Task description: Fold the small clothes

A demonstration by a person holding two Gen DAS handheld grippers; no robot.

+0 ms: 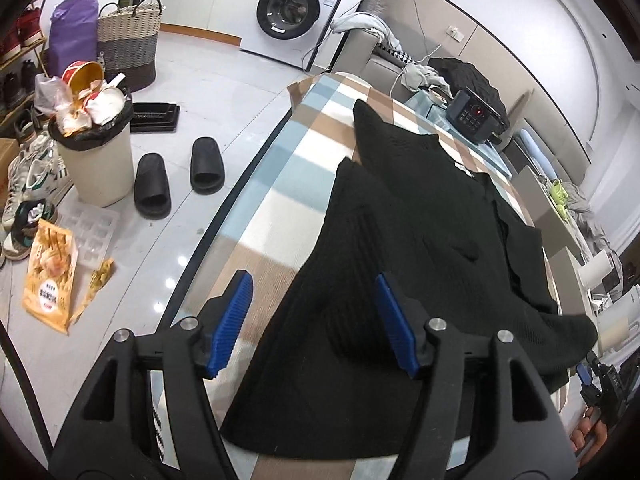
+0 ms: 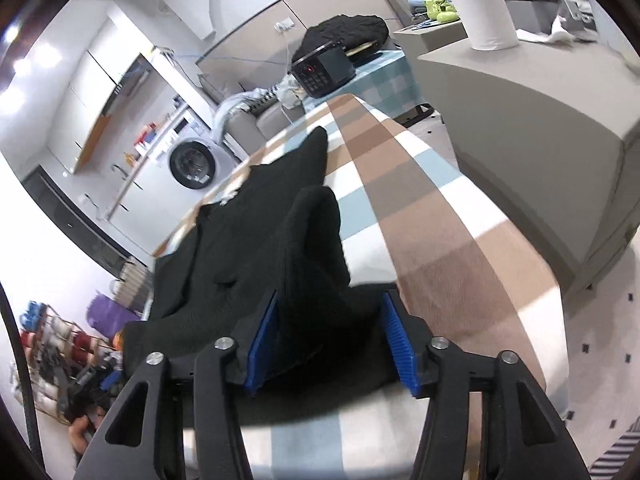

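The black knit garment (image 1: pixel 420 232) lies spread over the checked cloth of the tabletop (image 1: pixel 280 184), filling the centre and lower right of the left wrist view; in the right wrist view it (image 2: pixel 248 248) runs from the lower centre up toward the middle, with one bunched fold standing up. My left tool (image 1: pixel 314 316) hovers with its blue pads (image 1: pixel 234 320) apart over the garment's near edge — nothing gripped. My right tool (image 2: pixel 328 336) has its pads apart too, the raised black fold sitting between them.

The tabletop's dark rim curves down the left of the left view; beyond it the glossy floor carries a pair of black slippers (image 1: pixel 176 176), a full waste bin (image 1: pixel 96 152) and a snack bag (image 1: pixel 50 276). A washing machine (image 1: pixel 296 8) stands at upper centre. At the cloth's far end sits a dark box with a keypad (image 1: pixel 472 114) — bare checked cloth stays open at right in the right view.
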